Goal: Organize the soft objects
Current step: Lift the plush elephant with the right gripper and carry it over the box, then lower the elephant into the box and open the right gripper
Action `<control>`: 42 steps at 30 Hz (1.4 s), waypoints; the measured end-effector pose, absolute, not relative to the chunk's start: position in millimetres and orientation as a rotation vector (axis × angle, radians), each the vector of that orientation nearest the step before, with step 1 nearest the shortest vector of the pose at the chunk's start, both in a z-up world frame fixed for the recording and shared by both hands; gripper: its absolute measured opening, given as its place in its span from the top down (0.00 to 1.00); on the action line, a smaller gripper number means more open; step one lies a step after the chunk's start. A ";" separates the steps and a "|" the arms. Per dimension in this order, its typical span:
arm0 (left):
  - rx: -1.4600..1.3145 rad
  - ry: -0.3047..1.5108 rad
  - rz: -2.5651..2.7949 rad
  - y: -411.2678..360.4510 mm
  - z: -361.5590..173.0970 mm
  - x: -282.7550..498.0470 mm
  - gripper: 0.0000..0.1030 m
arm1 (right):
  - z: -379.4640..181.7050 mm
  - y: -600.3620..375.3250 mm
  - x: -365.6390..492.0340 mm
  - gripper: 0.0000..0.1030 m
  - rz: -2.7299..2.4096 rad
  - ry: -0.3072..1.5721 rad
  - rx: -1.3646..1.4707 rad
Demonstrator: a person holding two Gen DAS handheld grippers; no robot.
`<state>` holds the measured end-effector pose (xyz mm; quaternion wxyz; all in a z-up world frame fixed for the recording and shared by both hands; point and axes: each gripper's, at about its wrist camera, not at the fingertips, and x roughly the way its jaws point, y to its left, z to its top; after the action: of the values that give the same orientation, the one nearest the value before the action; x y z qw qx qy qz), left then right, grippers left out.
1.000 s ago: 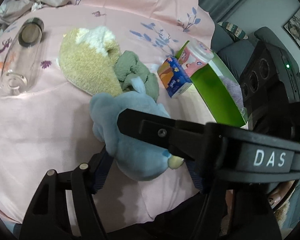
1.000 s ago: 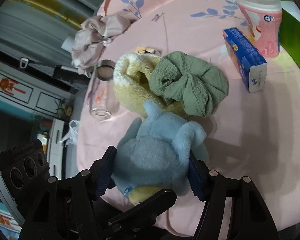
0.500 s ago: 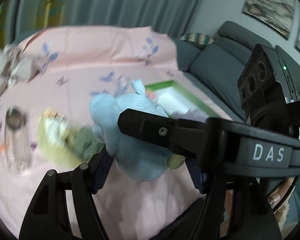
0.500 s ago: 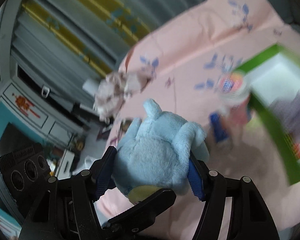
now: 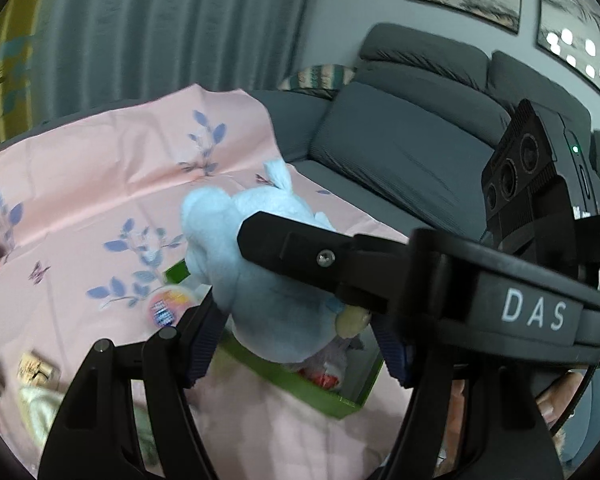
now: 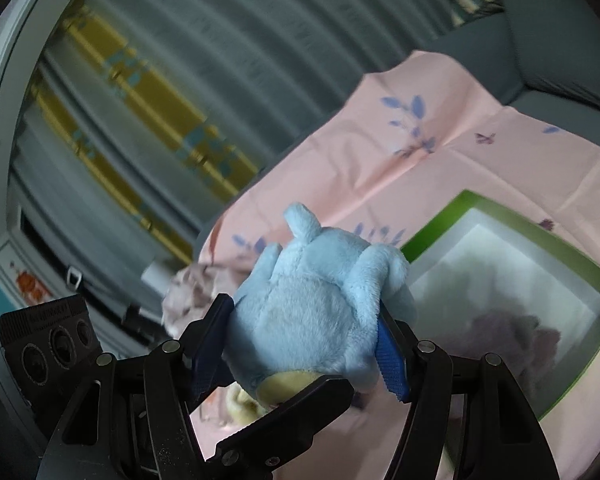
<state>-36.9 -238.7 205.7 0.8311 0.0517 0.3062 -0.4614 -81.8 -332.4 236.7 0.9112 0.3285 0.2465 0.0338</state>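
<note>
**A:** How far along are you?

**B:** Partway, I'd judge. Both of my tools are clamped on the same pale blue plush toy point(image 6: 312, 308). My right hand-held gripper point(image 6: 304, 344) has its blue pads pressed into the toy's flanks at lower centre of its view, jaws about mid-width. My left hand-held gripper point(image 5: 296, 328) squeezes it too, at the centre of its view. The toy hangs in the air above the pink leaf-printed cloth on the desk point(image 5: 100, 184), over the near end of the green-rimmed box with a white inside point(image 6: 580, 272).

**A:** What's done, what's left?

**B:** Something greyish-mauve and soft point(image 6: 512, 340) already lies in the box, so at least one item looks sorted. The blue toy is not yet in. A pale yellow fluffy thing point(image 5: 36, 404) sits at the left view's lower left edge, so more seems to wait.

**A:** Anything unclear?

**B:** Plenty. The left view is blurred, and my right tool's black finger crosses it, covering much of the box. A round pink-lidded container point(image 5: 170, 304) peeks out beside the box. I cannot identify the mauve item, and a crumpled pale cloth point(image 6: 192, 292) behind the toy is smeared.
</note>
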 end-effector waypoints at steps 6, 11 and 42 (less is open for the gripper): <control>0.167 0.706 -1.020 -280.3 178.5 -23.5 0.34 | 205.2 -372.2 -84.6 0.34 0.006 0.508 0.773; 0.170 0.771 -1.048 -304.6 154.8 -8.0 0.35 | 183.6 -395.4 -80.1 0.33 -0.050 0.534 0.833; 0.120 0.848 -0.876 -261.2 164.3 -7.6 0.01 | 191.9 -394.8 -107.2 0.26 -0.266 0.495 0.752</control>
<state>-7.6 -261.2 164.3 0.8181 0.0562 0.3979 -0.4113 -107.2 -394.8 191.9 0.8919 0.3625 0.2383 -0.1280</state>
